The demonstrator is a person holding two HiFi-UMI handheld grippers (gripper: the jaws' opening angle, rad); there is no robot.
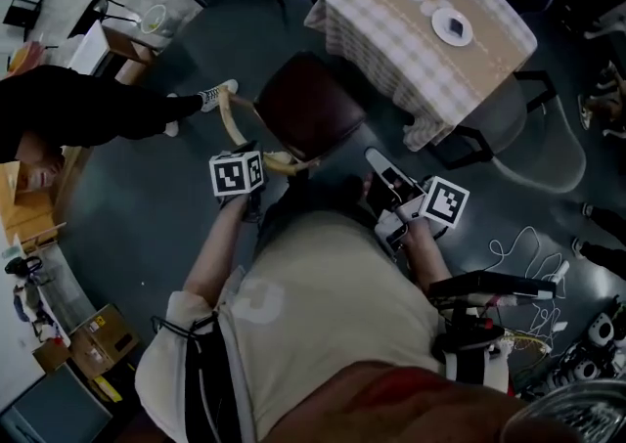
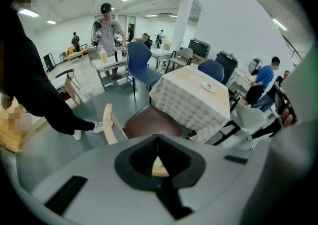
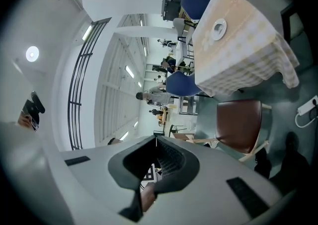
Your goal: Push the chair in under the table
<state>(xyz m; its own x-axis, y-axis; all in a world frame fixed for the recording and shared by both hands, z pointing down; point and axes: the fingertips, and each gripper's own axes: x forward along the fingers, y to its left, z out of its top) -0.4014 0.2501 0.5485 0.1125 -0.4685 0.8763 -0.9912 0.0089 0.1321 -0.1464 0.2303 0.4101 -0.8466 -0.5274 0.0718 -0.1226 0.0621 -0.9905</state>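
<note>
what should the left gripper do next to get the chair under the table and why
Probably press the shut left gripper onto the wooden backrest and push toward the table. The backrest's rail shows just beyond its jaws, and the brown seat stands mostly outside the table's edge.

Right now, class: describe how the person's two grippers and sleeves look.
Left gripper and right gripper: pale grey shells, black pads, black rectangular insets. Each carries a white cube with black square markers. The person wears a beige short-sleeved top.

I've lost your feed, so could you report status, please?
Left gripper, right gripper shut, empty. Chair not yet under table; left gripper near its backrest. Bystander's shoe beside chair.
</note>
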